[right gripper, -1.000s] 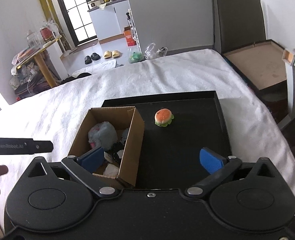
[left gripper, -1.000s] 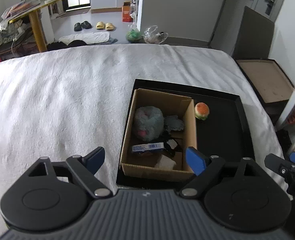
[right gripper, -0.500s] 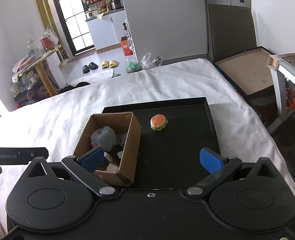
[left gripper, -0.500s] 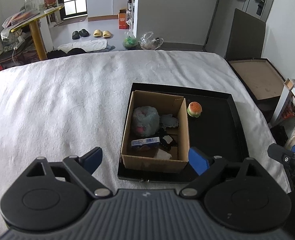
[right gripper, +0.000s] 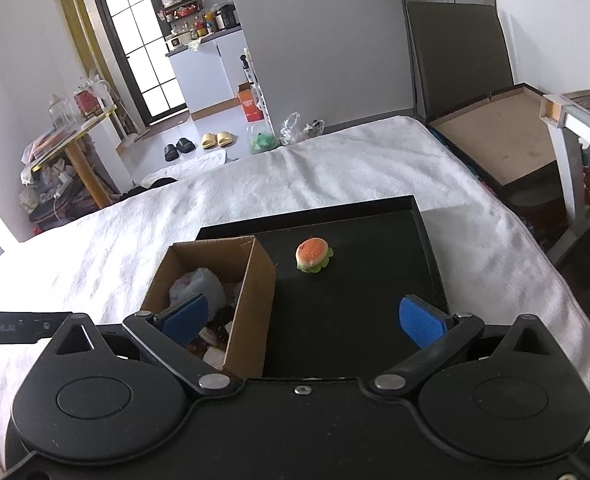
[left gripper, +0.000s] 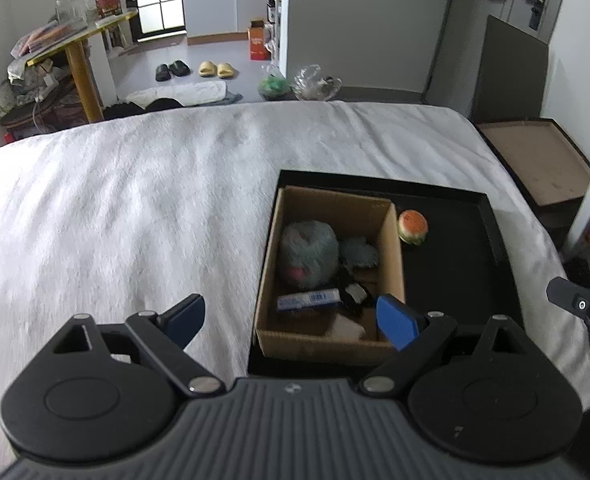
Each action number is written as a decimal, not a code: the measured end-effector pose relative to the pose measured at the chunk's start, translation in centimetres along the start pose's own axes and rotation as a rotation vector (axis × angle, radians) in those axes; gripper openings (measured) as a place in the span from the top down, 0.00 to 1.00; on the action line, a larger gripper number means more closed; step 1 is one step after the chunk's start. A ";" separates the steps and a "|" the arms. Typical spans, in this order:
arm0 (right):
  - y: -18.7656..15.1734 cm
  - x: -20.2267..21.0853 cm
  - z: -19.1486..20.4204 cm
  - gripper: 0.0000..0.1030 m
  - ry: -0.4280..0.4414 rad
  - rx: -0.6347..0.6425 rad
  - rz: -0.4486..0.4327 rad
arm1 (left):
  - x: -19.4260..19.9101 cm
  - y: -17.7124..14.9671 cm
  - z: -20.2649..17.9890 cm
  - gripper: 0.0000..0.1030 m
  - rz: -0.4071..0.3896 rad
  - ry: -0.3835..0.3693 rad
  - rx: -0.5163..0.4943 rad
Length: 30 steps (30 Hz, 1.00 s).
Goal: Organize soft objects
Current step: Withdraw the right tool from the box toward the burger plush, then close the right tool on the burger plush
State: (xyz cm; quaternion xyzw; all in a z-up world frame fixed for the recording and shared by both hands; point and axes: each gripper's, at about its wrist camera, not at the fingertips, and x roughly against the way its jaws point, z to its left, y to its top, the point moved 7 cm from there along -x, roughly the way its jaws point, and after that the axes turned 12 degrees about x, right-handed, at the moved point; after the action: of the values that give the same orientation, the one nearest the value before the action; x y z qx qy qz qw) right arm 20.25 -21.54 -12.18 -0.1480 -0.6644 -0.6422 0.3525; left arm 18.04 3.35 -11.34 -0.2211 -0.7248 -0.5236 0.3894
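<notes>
Both tongs are held level above the bed's near edge, facing the black tray (right gripper: pixel 427 240). The left tongs (left gripper: pixel 291 316) are spread wide and empty, as are the right tongs (right gripper: pixel 303 318). A small burger-shaped plush (right gripper: pixel 313 255), orange on top with a green frill, is seen lying on the tray just right of the cardboard box (left gripper: pixel 393 248), which holds a grey-green fuzzy toy (left gripper: pixel 309 250).

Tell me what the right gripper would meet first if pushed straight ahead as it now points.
Probably the black tray floor; the open right gripper aims between the cardboard box wall and the burger toy, which sits farther on. Depth is uncertain.
</notes>
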 end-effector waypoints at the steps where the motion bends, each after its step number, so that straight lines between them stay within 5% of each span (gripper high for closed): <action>1: -0.1 -0.4 -0.2 0.01 0.008 -0.002 -0.004 | -0.4 0.1 0.0 0.11 -0.003 0.006 0.004; 13: -0.2 -7.6 -1.9 0.23 0.063 0.007 0.022 | -5.9 0.4 0.0 0.14 0.021 0.065 0.015; 30: -0.7 -16.5 -3.8 0.28 0.140 0.028 0.081 | -12.0 0.3 0.7 0.28 0.080 0.151 0.041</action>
State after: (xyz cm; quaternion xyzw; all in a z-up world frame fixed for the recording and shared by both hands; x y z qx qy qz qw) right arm 32.53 -21.01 -23.83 -0.1247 -0.6406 -0.6268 0.4258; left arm 25.28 5.14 -20.83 -0.2016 -0.6947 -0.5078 0.4678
